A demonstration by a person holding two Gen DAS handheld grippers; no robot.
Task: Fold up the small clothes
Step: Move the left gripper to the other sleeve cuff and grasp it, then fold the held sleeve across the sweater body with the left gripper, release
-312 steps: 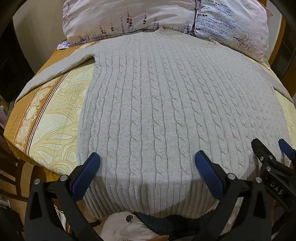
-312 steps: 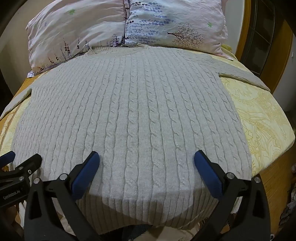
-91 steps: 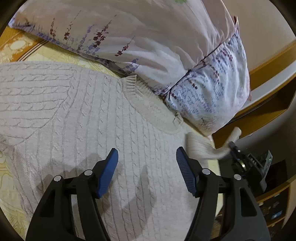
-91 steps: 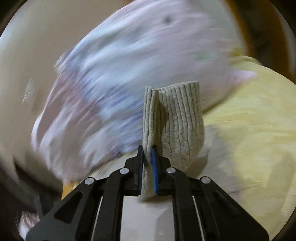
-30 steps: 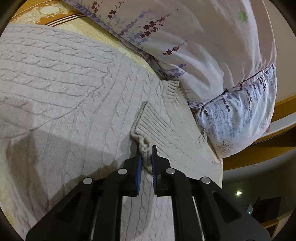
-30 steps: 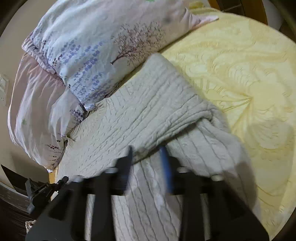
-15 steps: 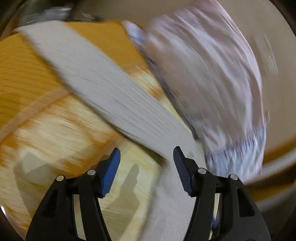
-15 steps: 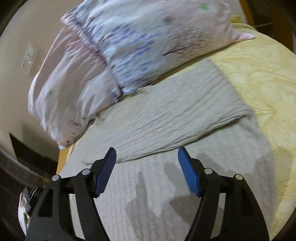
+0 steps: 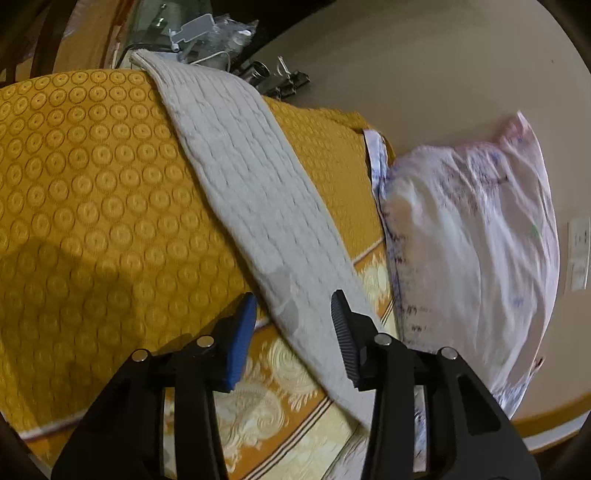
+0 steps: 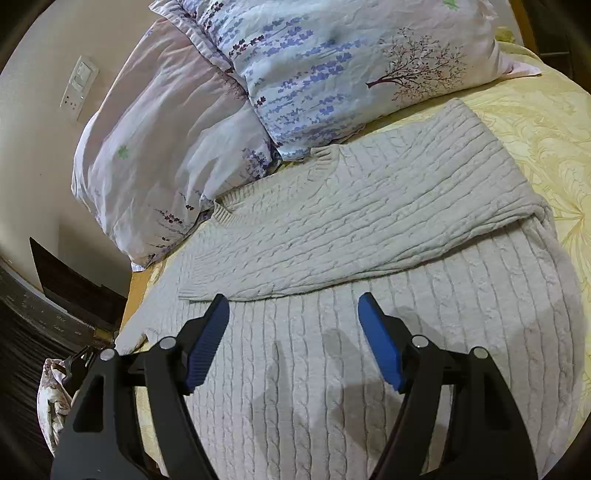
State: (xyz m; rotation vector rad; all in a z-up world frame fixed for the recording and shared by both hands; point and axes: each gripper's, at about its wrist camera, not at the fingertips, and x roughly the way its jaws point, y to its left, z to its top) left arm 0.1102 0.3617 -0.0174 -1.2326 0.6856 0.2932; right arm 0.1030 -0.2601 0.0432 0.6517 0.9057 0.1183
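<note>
A grey cable-knit sweater (image 10: pixel 369 369) lies flat on the bed, collar (image 10: pixel 325 155) toward the pillows. Its right sleeve (image 10: pixel 369 221) is folded across the chest. My right gripper (image 10: pixel 293 310) hovers over the sweater's body just below that sleeve; its jaws are opening and hold nothing. In the left wrist view the other sleeve (image 9: pixel 251 177) stretches out over the orange bedspread (image 9: pixel 92 184), its cuff (image 9: pixel 142 59) at the bed's far edge. My left gripper (image 9: pixel 293 302) straddles this sleeve near the shoulder; its jaws are closing, and the pads do not press the cloth.
Two floral pillows (image 10: pixel 351 62) (image 10: pixel 159 147) lean against the wall behind the collar; one pillow (image 9: pixel 469 240) shows right of the left gripper. Clutter (image 9: pixel 207 33) sits beyond the bed edge past the cuff. Yellow bedspread (image 10: pixel 546 122) lies right of the sweater.
My left gripper let go of the folded sleeve's cuff, swung left to the outstretched sleeve and rolled; its jaws opened, then narrowed. The right gripper's jaws widened over the sweater body.
</note>
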